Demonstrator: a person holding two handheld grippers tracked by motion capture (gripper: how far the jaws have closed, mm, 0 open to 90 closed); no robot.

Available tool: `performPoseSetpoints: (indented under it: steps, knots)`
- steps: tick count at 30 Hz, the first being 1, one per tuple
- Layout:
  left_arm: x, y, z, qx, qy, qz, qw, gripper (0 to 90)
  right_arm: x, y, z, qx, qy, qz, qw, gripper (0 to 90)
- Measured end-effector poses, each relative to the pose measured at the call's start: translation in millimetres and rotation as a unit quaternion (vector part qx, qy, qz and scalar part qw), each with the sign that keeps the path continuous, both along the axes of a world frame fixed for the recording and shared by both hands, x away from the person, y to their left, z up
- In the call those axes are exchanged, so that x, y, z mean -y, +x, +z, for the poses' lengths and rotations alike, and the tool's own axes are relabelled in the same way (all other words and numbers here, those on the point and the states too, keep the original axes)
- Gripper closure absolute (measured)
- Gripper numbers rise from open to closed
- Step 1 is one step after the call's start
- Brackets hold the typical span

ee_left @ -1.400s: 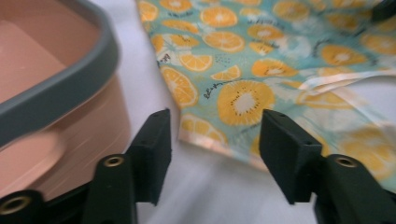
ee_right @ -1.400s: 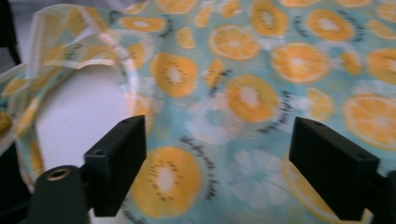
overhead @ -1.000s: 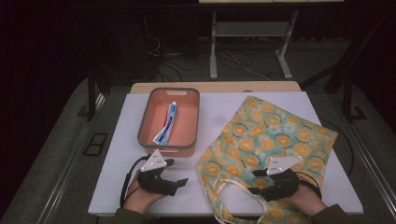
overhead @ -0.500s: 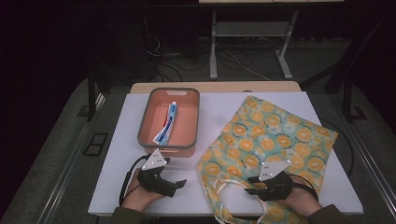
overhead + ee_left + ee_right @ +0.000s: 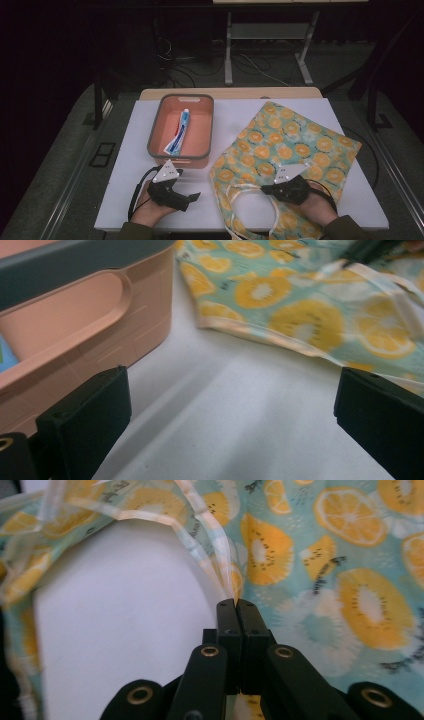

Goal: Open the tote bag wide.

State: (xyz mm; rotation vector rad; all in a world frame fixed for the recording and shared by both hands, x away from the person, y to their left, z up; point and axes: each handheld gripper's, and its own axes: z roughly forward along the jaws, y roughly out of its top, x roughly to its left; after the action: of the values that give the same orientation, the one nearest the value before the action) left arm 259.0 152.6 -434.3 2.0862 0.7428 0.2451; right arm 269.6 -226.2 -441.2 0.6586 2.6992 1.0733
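A fabric bag [image 5: 290, 150] printed with orange and kiwi slices on a mint ground is spread flat on the right half of the white bench [image 5: 125, 150], its pale handles [image 5: 252, 200] looped at the near end. In the right gripper view, one handle strap [image 5: 220, 555] is seen pinched at its edge between the fingers [image 5: 227, 615] of the right gripper [image 5: 267, 190], which have just been closing and are now pressed together on the strap. The strap is drawn up from the cloth to the fingertips. To the left of the bag, just beside its near corner, the left gripper [image 5: 192, 198] is held low over the bench with its fingers [image 5: 85, 410] spread wide and nothing between them but bare bench surface. Directly beyond that gripper stands a salmon-coloured bin [image 5: 200, 150] with a grey rim, and a toothpaste tube [image 5: 178, 131] is laid lengthwise inside it. The bin and the bag are set near each other but apart.
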Motion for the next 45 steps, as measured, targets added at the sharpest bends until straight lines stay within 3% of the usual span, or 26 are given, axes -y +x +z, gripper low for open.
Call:
performPoseSetpoints:
  steps: [4,9,12,16,17,18,21,24,27,34,45]
  knots:
    - [-0.6,-0.2,0.9,0.002,-0.004,0.000,1.0000,0.5,-3.6,14.5,0.3,0.008,-0.009,-0.022,0.9997,89.5]
    - [-1.5,-0.1,1.5,0.003,-0.003,0.000,1.0000,0.5,-5.3,47.1,5.3,0.014,0.007,-0.065,0.9978,89.5]
    - [-1.7,-0.2,1.7,0.003,-0.004,0.000,1.0000,0.5,-9.2,60.1,3.5,0.012,0.009,-0.074,0.9971,89.5]
    - [-2.3,-0.2,2.0,0.003,-0.007,0.000,1.0000,0.5,-12.4,63.3,-1.1,0.005,0.002,-0.072,0.9974,88.7]
    - [-2.5,0.0,2.0,0.002,-0.008,0.000,1.0000,0.5,-11.2,60.9,0.0,0.008,0.007,-0.074,0.9972,75.8]
    - [-2.6,0.1,2.1,0.002,-0.007,0.000,1.0000,0.5,-9.8,59.5,3.4,0.011,0.013,-0.079,0.9967,68.5]
    - [-2.6,-0.1,2.5,0.003,-0.008,-0.001,1.0000,0.5,-5.5,50.6,17.4,0.011,0.042,-0.074,0.9963,52.5]
    - [-2.5,0.0,2.5,0.002,-0.009,-0.001,1.0000,0.5,-7.4,32.5,28.4,0.003,0.056,-0.044,0.9974,45.3]
    - [-2.2,0.0,2.5,0.002,-0.009,0.000,1.0000,0.5,-14.9,11.8,34.3,-0.004,0.064,-0.007,0.9979,43.5]
    - [-2.1,0.5,1.9,0.001,-0.010,0.000,1.0000,0.6,-41.9,-22.4,26.9,-0.036,0.064,0.070,0.9949,44.0]
    - [-0.8,0.9,1.8,0.001,-0.007,-0.004,1.0000,0.9,-73.1,-38.9,16.6,-0.051,0.061,0.132,0.9881,58.1]
